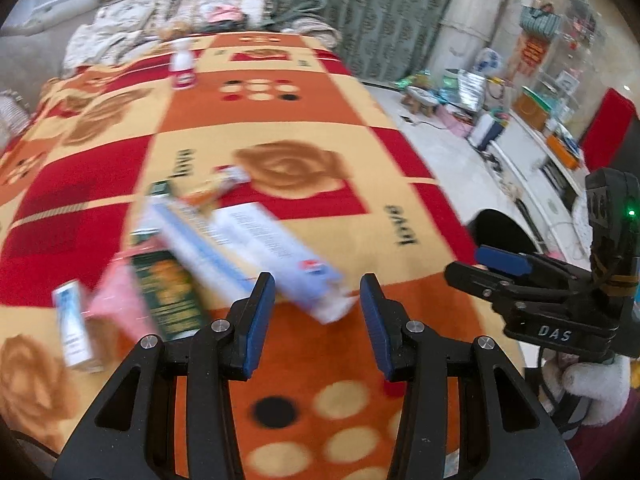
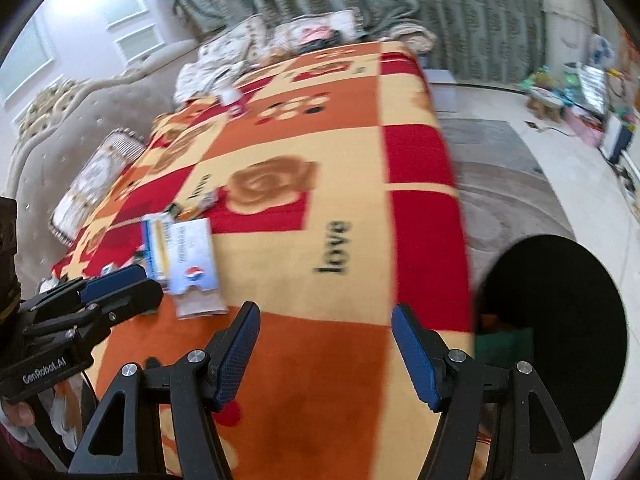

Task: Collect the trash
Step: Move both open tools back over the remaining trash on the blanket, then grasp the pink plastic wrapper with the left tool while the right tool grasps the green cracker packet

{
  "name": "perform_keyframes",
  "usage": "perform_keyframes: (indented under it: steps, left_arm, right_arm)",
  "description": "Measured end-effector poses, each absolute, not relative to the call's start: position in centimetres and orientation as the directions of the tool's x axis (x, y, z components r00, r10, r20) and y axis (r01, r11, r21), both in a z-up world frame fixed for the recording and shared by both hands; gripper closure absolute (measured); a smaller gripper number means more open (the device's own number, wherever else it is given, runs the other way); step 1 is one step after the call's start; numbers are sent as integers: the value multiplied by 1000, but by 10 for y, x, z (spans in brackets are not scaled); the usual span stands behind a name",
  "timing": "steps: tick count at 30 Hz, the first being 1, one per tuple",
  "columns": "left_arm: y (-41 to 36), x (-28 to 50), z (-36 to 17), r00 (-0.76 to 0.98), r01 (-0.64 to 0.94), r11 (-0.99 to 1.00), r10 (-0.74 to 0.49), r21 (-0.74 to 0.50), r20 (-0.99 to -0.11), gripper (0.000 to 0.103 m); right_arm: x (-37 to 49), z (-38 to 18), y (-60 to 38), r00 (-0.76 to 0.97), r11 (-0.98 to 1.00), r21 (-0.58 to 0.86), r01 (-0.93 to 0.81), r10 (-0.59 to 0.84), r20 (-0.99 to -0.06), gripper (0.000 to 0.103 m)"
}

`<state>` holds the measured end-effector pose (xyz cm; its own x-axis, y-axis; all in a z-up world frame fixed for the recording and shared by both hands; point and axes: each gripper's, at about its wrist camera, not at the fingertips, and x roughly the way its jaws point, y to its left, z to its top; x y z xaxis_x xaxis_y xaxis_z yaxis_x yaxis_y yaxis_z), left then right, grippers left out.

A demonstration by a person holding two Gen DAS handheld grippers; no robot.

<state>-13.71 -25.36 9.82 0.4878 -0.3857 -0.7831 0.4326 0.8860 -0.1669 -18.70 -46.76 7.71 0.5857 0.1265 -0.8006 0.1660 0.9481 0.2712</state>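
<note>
Looking from the left wrist, the left tool (image 1: 318, 298) hangs over a bed covered by a blanket (image 1: 280, 120) in red, orange and cream squares with roses and dots. Its blue pads are spread apart with nothing between them. Just beyond its tips lies a white printed box (image 1: 280, 256), slanted, with a blue-striped box (image 1: 196, 240) touching its left side. Left of that sit a dark green carton (image 1: 168, 292), something pink (image 1: 120, 300) and a small white box (image 1: 74, 324), all blurred. Further ahead lies a small crumpled wrapper (image 1: 224, 184). A white bottle (image 1: 183, 66) stands far up the bed. The right tool (image 1: 504, 268) shows at the right edge, beside a black bin (image 1: 504, 232) on the floor.

From the right wrist, the right tool (image 2: 326, 320) is also spread wide and empty over the orange part of the blanket (image 2: 320, 208). The white printed box (image 2: 196, 260) lies ahead and to its left, with the left tool (image 2: 116, 284) touching or just beside it. To the right, below the bed's edge, stands the black bin (image 2: 560, 320) with something green inside.
</note>
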Motion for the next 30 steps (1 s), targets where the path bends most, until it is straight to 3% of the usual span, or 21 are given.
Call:
perform_keyframes:
  steps: [12,19,26,30]
  left_arm:
    - [-137,-124,83,536,228,964,-239,-134,-810,61]
    - [-117,-125,76,517,208,964,-252,-166,-818,61]
    - [-111,-119,79,530,198,969,-234,-150,-815,61]
    - [-97,-117,81,540,168,974,-220,-152,-812,61]
  right_arm:
    - [-143,77,-388,550,962,273,-5,231,-802,37]
    - [-126,78,-361,529,958,278,-65,269,-805,37]
    - [-114,73,-325,466,910,379,-166,411,-784,37]
    - [-106,61,-295,409,881,414,-227,472,-781,45]
